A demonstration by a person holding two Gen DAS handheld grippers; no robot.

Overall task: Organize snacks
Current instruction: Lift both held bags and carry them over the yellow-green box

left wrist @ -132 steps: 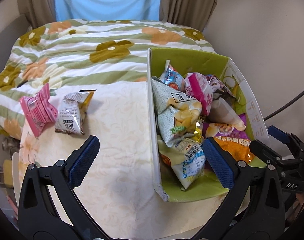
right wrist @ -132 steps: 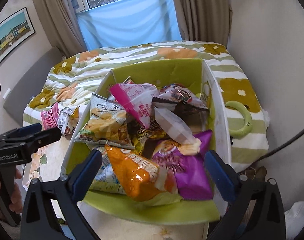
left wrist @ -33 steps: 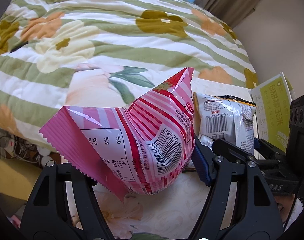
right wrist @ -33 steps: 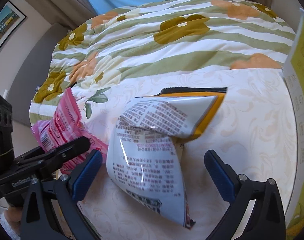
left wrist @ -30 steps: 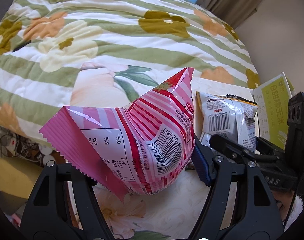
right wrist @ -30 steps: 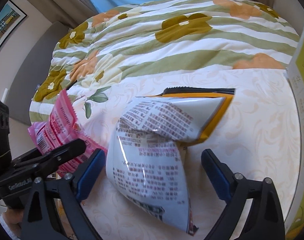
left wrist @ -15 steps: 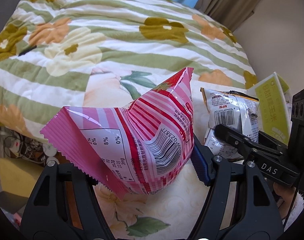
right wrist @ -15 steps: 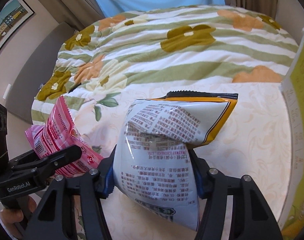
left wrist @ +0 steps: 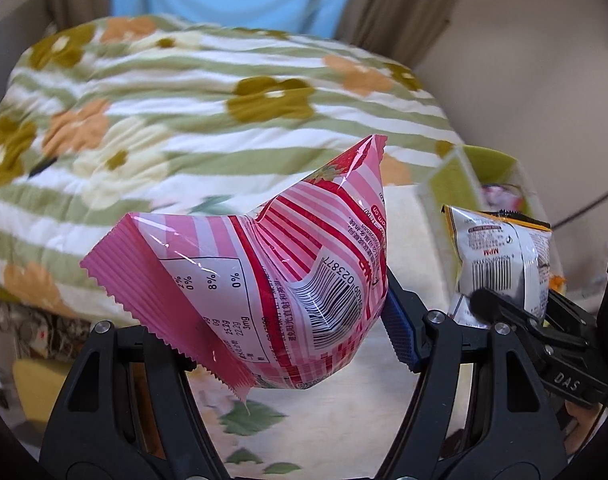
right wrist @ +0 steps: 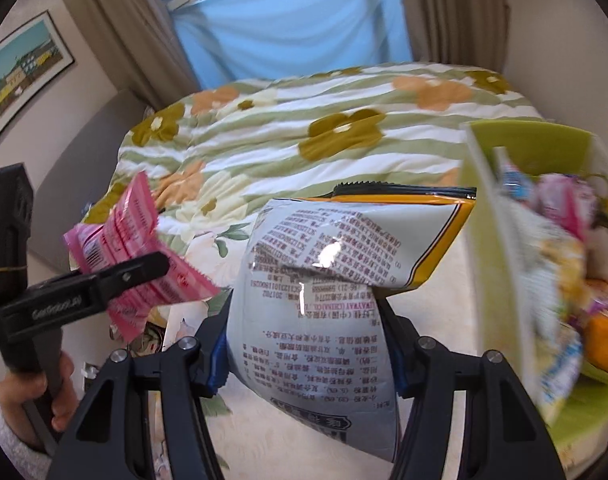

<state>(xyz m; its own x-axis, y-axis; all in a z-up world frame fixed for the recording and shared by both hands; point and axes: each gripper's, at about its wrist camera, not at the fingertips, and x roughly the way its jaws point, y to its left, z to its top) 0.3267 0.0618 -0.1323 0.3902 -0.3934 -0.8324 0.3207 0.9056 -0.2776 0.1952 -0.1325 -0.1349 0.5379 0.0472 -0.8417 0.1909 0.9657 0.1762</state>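
My left gripper [left wrist: 280,320] is clamping the pink bag [left wrist: 264,280] by its puffy body, clear of the tabletop [left wrist: 344,408]; it is slick, so I judge it may be slipping out. My right gripper [right wrist: 304,344] has just been closing and is squeezing the white bag [right wrist: 324,292], which may be crushing the snacks inside. The green box [right wrist: 500,240] on the right is sitting heaped with snacks, and its near wall is standing in my way.

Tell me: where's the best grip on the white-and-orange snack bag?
Judging by its shape, the puffy middle of the white-and-orange snack bag, taken from its lower end with jaws squeezing across its width, as the right gripper does now. The flat, thin sealed edges would likely slip.
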